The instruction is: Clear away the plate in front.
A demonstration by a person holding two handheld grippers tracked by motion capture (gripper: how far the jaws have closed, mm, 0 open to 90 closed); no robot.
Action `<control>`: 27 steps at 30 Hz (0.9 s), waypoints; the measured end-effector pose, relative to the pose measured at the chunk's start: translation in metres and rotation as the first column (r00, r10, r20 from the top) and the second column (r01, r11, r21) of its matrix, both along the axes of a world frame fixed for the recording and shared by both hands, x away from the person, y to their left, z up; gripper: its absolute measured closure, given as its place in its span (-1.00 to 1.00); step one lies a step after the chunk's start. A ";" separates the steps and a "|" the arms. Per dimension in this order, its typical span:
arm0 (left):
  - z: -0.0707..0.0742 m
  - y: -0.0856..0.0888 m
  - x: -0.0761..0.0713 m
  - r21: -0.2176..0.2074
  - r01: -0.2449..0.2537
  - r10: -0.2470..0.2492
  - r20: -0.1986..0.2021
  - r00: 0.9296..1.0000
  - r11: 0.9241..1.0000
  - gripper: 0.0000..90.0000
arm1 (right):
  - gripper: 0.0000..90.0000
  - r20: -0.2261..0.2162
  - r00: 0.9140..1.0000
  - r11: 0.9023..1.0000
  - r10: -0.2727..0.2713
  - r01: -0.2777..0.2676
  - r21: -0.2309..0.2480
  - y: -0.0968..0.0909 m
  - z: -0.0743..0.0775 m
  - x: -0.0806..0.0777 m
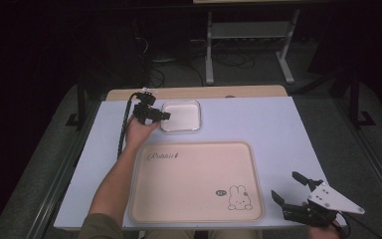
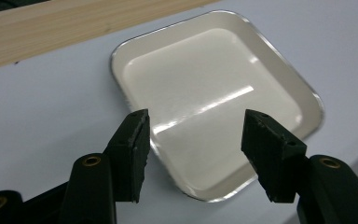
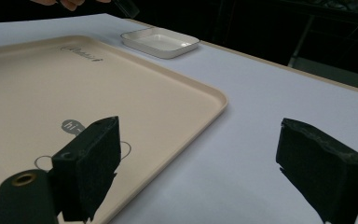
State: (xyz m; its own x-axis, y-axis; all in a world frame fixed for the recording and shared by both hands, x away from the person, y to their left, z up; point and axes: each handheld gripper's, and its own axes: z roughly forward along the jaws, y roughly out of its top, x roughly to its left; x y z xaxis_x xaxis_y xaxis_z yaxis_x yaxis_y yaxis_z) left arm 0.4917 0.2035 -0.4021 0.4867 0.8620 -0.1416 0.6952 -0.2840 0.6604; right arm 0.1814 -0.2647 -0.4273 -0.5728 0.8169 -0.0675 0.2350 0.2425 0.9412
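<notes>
A white-covered table point(image 1: 278, 129) is seen bearing a large beige tray point(image 1: 194, 181) with a rabbit drawing, placed at the near centre and empty. Beyond it, at the far left, a small white dish point(image 1: 180, 115) is approached by the left gripper point(image 1: 155, 115), whose jaws are held apart just beside its left rim. The dish is judged light, rigid and glossy-slippery, best pinched at the raised rim. The right gripper point(image 1: 292, 188) is held spread wide at the near right.
</notes>
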 end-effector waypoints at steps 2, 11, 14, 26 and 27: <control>-0.004 0.003 0.003 -0.008 -0.021 0.021 -0.021 1.000 1.000 -0.02 | -0.71 0.000 1.000 1.000 0.000 0.000 0.001 0.000 0.000 0.000; -0.018 0.006 0.011 0.004 -0.107 0.107 -0.068 0.992 0.994 0.33 | -0.71 0.001 1.000 1.000 0.006 -0.006 0.002 0.000 0.000 0.000; -0.023 0.002 0.013 0.012 -0.128 0.129 -0.084 0.988 0.992 0.42 | -0.71 -0.004 1.000 1.000 0.007 -0.007 -0.001 0.001 0.000 0.000; -0.036 0.003 0.019 -0.017 -0.200 0.195 -0.157 0.968 0.980 0.65 | -0.71 0.001 1.000 1.000 0.007 -0.007 0.000 0.000 0.000 -0.001; -0.037 0.003 0.019 -0.018 -0.206 0.200 -0.161 0.966 0.978 0.68 | -0.71 0.001 1.000 1.000 0.008 -0.008 -0.001 0.000 0.000 -0.001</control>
State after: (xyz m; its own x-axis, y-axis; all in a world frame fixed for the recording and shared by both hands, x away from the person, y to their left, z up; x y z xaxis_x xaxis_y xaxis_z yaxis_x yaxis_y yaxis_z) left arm 0.5107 0.2063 -0.4392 0.2713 0.9338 -0.2332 0.8319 -0.1057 0.5447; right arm 0.1808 -0.2644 -0.4274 -0.5795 0.8121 -0.0685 0.2323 0.2451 0.9413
